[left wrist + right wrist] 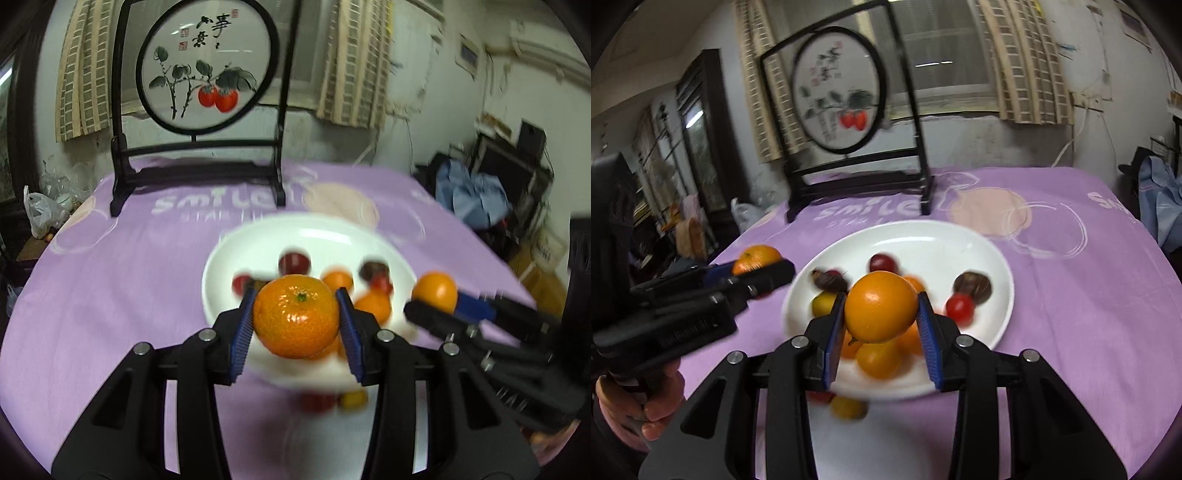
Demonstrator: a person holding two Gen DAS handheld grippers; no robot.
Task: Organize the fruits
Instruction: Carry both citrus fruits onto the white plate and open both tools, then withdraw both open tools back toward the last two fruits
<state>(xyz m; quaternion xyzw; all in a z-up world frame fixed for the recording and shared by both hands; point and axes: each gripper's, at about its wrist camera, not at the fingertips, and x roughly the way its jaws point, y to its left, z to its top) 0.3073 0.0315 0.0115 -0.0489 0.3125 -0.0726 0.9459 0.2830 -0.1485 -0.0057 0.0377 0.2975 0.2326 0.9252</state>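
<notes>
My left gripper [295, 295] is shut on a mandarin [295, 325] with a green stem dot, held above the near rim of a white plate [258, 236]. My right gripper [881, 297] is shut on a smooth orange [879, 314] over the same plate [934, 236]. Each gripper shows in the other's view: the right one [436, 304] with its orange [436, 290] at the plate's right, the left one [761, 268] with its mandarin [757, 256] at the plate's left. The plate holds more oranges [879, 360], red tomatoes [960, 308], a yellow one [820, 304] and chestnuts [972, 288].
A purple cloth [1071, 295] covers the table. A black-framed round painted screen [207, 66] stands at the back behind the plate. A small yellow fruit [848, 407] and a red one [820, 397] lie on the cloth before the plate. A hand [646, 398] grips the left tool.
</notes>
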